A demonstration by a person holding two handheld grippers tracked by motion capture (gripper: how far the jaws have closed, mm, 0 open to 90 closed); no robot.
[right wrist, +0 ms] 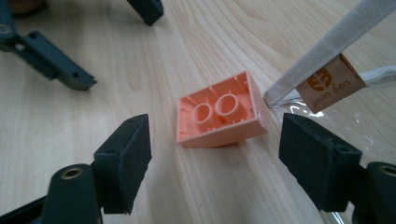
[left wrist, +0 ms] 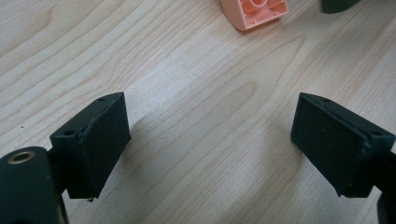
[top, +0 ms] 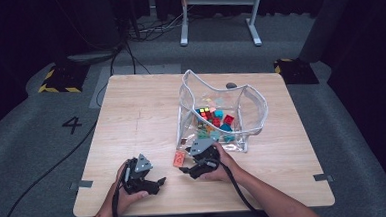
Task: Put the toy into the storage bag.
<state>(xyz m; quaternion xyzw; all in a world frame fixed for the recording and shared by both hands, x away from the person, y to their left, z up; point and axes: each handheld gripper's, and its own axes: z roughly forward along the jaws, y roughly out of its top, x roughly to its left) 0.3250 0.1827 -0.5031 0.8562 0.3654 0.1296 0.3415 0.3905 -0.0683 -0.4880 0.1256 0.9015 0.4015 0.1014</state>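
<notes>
A peach toy brick (top: 178,159) lies tipped on the wooden table (top: 131,121), just left of a clear plastic bag (top: 221,112) that holds several coloured bricks. My right gripper (top: 186,162) points at it. In the right gripper view the brick (right wrist: 219,116) shows its hollow underside. It sits between and just beyond the open jaws of my right gripper (right wrist: 215,135), and neither pad touches it. My left gripper (top: 160,182) rests near the table's front edge. Its jaws stand wide open over bare wood (left wrist: 210,126), with the brick (left wrist: 254,11) farther off.
The bag's white-trimmed edge and its brown label (right wrist: 330,81) sit right beside the brick and my right jaw. The bag fills the right middle of the table. My left gripper's jaws (right wrist: 60,70) lie across from the brick. A grey carpeted floor surrounds the table.
</notes>
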